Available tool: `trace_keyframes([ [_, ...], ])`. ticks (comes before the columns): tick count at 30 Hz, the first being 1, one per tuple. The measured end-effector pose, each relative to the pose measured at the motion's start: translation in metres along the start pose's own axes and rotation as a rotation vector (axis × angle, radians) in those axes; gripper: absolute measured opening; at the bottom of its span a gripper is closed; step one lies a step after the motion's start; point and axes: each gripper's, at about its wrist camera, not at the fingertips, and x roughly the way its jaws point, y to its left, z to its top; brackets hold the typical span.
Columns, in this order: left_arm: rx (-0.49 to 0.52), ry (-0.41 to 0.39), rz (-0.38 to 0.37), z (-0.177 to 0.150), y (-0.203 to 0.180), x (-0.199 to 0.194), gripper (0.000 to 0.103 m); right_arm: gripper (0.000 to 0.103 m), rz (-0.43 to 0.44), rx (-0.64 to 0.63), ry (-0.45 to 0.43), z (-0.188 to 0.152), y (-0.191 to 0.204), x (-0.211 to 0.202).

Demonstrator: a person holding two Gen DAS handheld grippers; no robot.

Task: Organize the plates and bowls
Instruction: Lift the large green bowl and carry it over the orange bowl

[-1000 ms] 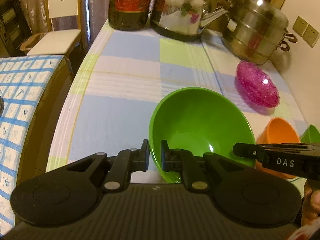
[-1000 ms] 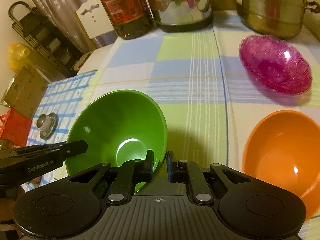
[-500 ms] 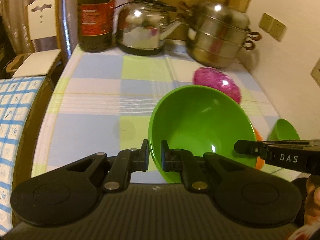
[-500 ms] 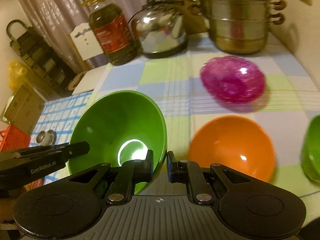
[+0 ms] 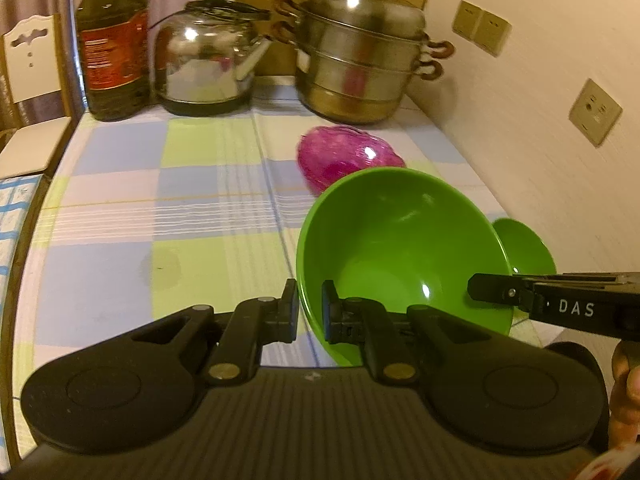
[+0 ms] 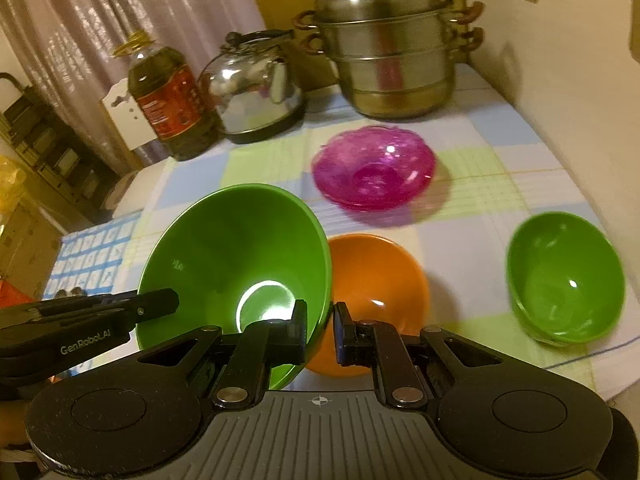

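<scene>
Both grippers pinch the rim of a large green bowl (image 5: pixel 400 248) and hold it above the table. My left gripper (image 5: pixel 310 312) is shut on its left rim. My right gripper (image 6: pixel 320 326) is shut on its right rim; the bowl (image 6: pixel 236 256) shows tilted in the right wrist view. An orange bowl (image 6: pixel 380 280) sits on the table just right of and below it. A smaller green bowl (image 6: pixel 564 276) sits near the right edge, also in the left wrist view (image 5: pixel 524 246). A pink glass dish (image 6: pixel 374 168) lies further back, also in the left wrist view (image 5: pixel 348 152).
A checked tablecloth (image 5: pixel 160 200) covers the table. At the back stand an oil bottle (image 5: pixel 112 44), a steel kettle (image 5: pixel 208 56) and a stacked steel steamer pot (image 5: pixel 360 52). A wall with sockets (image 5: pixel 596 112) runs along the right. A chair (image 5: pixel 32 80) stands at left.
Both grippers have carried the large green bowl to the right and higher. The orange bowl and the smaller green bowl have come into fuller view.
</scene>
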Motion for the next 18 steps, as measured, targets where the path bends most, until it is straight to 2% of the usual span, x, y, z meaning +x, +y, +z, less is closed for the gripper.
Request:
trace_keyframes([
  [9,0.027,0.029,-0.020,-0.008,-0.027,0.009,0.010,0.013,-0.025,0.031,0.010,-0.010,-0.030,-0.012],
  [18,0.044,0.034,-0.010,-0.011,-0.038,0.009,0.010,0.013,-0.027,0.033,0.010,-0.011,-0.039,-0.018],
])
